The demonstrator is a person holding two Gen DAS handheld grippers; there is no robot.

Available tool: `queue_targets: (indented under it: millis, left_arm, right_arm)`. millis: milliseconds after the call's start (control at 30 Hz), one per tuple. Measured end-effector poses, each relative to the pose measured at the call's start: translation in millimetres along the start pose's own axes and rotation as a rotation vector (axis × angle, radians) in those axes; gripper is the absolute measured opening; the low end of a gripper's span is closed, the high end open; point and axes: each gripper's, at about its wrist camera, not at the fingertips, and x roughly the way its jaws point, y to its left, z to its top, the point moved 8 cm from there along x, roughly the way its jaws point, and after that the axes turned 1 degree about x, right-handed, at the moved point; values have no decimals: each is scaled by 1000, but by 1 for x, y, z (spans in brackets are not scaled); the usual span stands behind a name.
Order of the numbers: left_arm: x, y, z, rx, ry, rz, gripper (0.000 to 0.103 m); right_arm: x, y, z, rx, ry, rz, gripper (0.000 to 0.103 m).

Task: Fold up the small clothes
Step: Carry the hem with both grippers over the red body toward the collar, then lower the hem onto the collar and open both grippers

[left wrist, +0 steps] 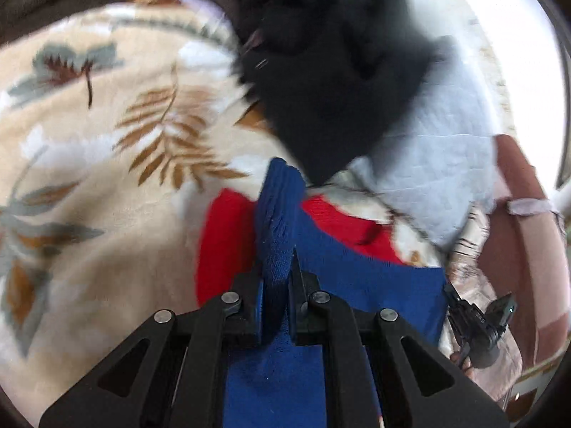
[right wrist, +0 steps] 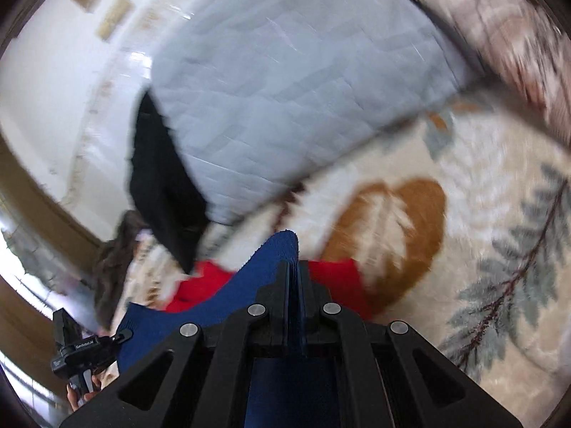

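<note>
Left gripper (left wrist: pixel 276 281) clamped on a fold of blue cloth (left wrist: pixel 371 281), right gripper (right wrist: pixel 293 278) pinching its other corner, red garment (left wrist: pixel 221 246) beneath, leaf-print blanket (left wrist: pixel 107 135), black clothing (left wrist: pixel 332 71)

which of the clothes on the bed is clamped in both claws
The blue cloth: the left claw and right claw each pinch it. The red piece lies under it; the black one lies apart, ungripped.

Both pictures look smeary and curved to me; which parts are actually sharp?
Left wrist view: the left gripper and blue cloth are crisp, the leaf-print blanket smeared, the window corner glaring white. Right wrist view: the right gripper is sharp, the pale quilt streaked; both bulge fisheye-round.
</note>
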Motion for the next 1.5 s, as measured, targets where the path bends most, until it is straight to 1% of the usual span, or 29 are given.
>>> queue_targets:
  millis: [67, 100, 167, 233, 300, 333, 400, 433, 467, 533, 633, 700, 800, 833, 900, 933, 1000, 1033, 1100, 1133, 1200, 1233, 1267, 1300, 1333, 1400, 1433, 1467, 1500]
  left_arm:
    - [17, 13, -3, -20, 32, 29, 7]
    - [22, 17, -4, -33, 43, 16, 8]
    - [17, 16, -4, -47, 39, -24, 8]
    - [9, 14, -5, -59, 43, -85, 9]
    - [4, 12, -7, -72, 52, -132, 13]
    - [4, 12, -7, -77, 58, -141, 21]
    - [6, 9, -9, -91, 68, -152, 27]
    - [7, 8, -8, -90, 67, -142, 27]
    - [5, 4, -7, -70, 59, -121, 21]
    - [3, -3, -1, -37, 39, -103, 7]
    - [-1, -4, 9, -22, -16, -74, 7]
    - [10, 2, 13, -22, -25, -30, 7]
    - [38, 14, 10, -24, 7, 55, 7]
    - [37, 14, 11, -24, 1, 56, 7]
    - [26, 12, 13, -50, 16, 34, 8]
    - [20, 11, 12, -55, 13, 19, 8]
    - [-8, 6, 5, -39, -26, 3, 8]
    - [-16, 2, 1, -23, -38, -7, 10]
    - [-33, -12, -17, 18, -74, -24, 18]
    - [-34, -15, -23, 23, -77, -16, 27]
    - [-14, -18, -46, 55, -15, 54, 31]
    - [-5, -18, -50, 67, 15, 87, 31]
    - [2, -17, -56, 94, 41, 128, 26]
    - [-2, -20, -58, 135, 30, 165, 25]
    - [-8, -24, -60, 158, 28, 181, 25]
    - [-27, -32, -66, 171, 17, 189, 26]
    - [-36, -35, -71, 168, 1, 181, 31]
    - [-46, -37, -76, 162, -20, 178, 44]
    - [-54, -36, -84, 148, -48, 181, 52]
  right_arm:
    - [14, -15, -8, 28, 45, -34, 4]
    - [15, -18, -10, 41, 53, -33, 4]
    - [7, -17, -9, 81, 46, 44, 11]
    - [1, -16, -9, 100, 42, 73, 16]
    - [3, -15, -10, 100, 63, 81, 23]
    - [6, -15, -12, 94, 77, 66, 24]
    - [14, -10, -16, 82, 116, 55, 22]
    - [16, -9, -16, 65, 117, 28, 14]
    - [13, -2, -14, 31, 99, 25, 6]
    - [0, 13, -5, -31, 32, 31, 5]
    - [-20, 18, 13, -9, -73, 71, 5]
    - [-15, 11, 16, 25, -83, 59, 5]
    - [23, -20, -4, 74, 69, -87, 6]
    - [25, -25, -8, 109, 87, -77, 4]
    - [4, -20, -3, 112, 31, -94, 17]
    - [-13, -12, -1, 90, -10, -96, 17]
    - [-39, 7, -4, 37, -65, -7, 17]
    - [-50, 16, -11, 13, -89, 27, 18]
    - [-50, 23, -30, -21, -58, 35, 19]
    - [-34, 18, -48, -44, 18, -17, 18]
    - [-13, 2, -72, -73, 140, -118, 13]
    - [-24, 5, -70, -74, 84, -112, 12]
    - [-35, 7, -69, -51, 69, -105, 20]
    - [-47, 7, -69, -16, 54, -91, 20]
    - [-66, 6, -71, 16, 19, -74, 23]
    - [-88, -1, -78, 36, -24, -92, 36]
    - [-100, -7, -84, 57, -49, -110, 45]
    - [-103, -11, -88, 81, -61, -115, 48]
    - [-106, -17, -94, 108, -55, -119, 48]
